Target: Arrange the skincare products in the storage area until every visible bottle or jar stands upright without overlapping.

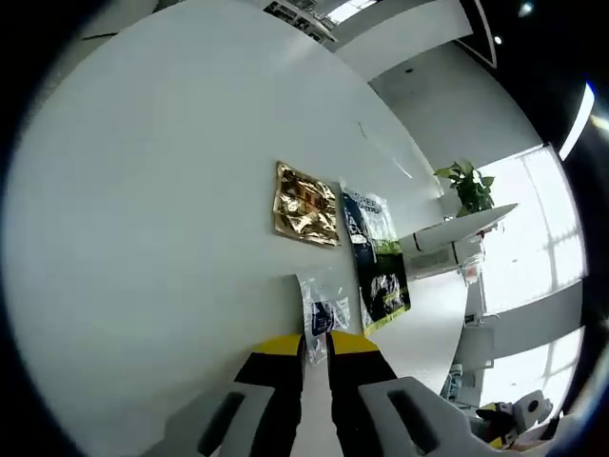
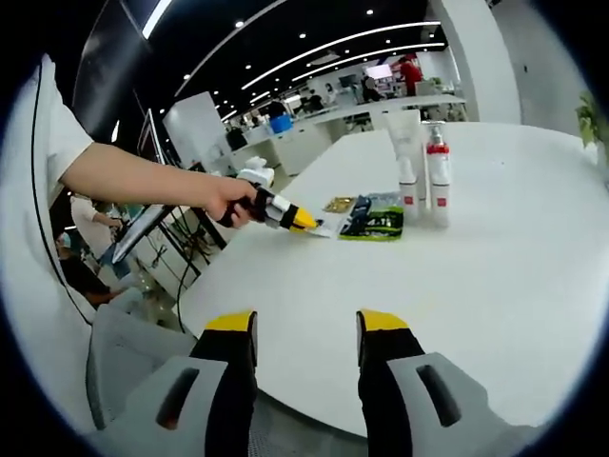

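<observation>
In the left gripper view, the left gripper (image 1: 317, 350) has its jaws pinched on a clear sachet (image 1: 322, 314) lying on the white counter (image 1: 143, 219). Just past the jaws lies a dark packet (image 1: 379, 262), left of it a gold packet (image 1: 305, 205). The right gripper (image 2: 304, 328) jaws gape apart, holding nothing; two bottles (image 2: 422, 171) stand upright far ahead.

Two white tubes (image 2: 407, 157) and a red-capped pump bottle (image 2: 438, 171) upright, side by side on bench; gold sachet (image 1: 305, 206), dark sachet (image 1: 378, 257), clear sachet (image 1: 322, 314) lying flat.
</observation>
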Motion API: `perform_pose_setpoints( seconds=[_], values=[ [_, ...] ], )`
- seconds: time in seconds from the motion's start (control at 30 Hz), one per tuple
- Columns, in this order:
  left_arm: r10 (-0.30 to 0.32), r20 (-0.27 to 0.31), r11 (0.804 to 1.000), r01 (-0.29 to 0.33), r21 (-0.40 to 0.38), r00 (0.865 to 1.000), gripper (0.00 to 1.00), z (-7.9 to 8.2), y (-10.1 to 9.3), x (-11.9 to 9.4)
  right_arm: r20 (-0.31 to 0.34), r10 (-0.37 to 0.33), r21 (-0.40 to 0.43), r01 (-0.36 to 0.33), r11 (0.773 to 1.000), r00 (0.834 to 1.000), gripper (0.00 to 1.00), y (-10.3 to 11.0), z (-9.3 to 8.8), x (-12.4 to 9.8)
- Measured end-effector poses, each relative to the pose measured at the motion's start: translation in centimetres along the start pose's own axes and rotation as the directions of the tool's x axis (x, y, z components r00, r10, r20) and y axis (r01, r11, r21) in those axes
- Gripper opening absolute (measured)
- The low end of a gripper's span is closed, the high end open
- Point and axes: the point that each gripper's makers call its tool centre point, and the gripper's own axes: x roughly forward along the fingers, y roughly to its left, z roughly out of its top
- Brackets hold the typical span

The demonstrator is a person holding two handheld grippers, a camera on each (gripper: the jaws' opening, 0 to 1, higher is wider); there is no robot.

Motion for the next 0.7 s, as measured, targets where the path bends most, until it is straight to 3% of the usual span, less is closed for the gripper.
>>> perform_pose_setpoints(
  seconds=[0.13,0.37,0.47,0.5,0.6,0.63,0.7],
  values=[
    [0.010,0.034,1.000,-0.010,-0.008,0.999,0.21,0.6,-0.1,-0.5,0.006,-0.003,-0.007,0.003,1.000,1.000,0.39,0.0,0.1,-0.1],
    [0.051,0.040,0.999,-0.051,0.006,0.998,0.26,0.3,0.6,-1.2,0.013,-0.003,-0.020,0.003,1.000,1.000,0.38,0.0,0.3,-0.2],
    [0.056,0.081,0.998,-0.057,0.018,0.995,0.35,0.1,0.3,-1.8,0.032,-0.013,-0.043,0.014,0.999,0.999,0.39,0.0,0.6,-0.3],
    [0.047,0.132,0.998,-0.051,0.029,0.990,0.38,0.1,-0.2,-2.1,0.038,-0.016,-0.050,0.018,0.999,0.999,0.41,-0.1,0.7,-0.4],
    [-0.020,0.183,0.996,0.003,0.092,0.983,0.43,-1.7,-2.5,-3.3,0.093,-0.063,-0.073,0.070,0.995,0.994,0.49,-0.9,1.7,-0.6],
    [-0.047,0.234,0.986,0.008,0.167,0.971,0.43,-2.5,-3.9,-4.5,0.125,-0.080,-0.073,0.089,0.993,0.989,0.53,-1.1,2.3,-0.8],
    [-0.094,0.323,0.971,0.015,0.238,0.942,0.43,-3.2,-5.8,-6.2,0.188,-0.114,-0.100,0.134,0.986,0.976,0.62,-1.7,3.4,-1.3]
  ],
)
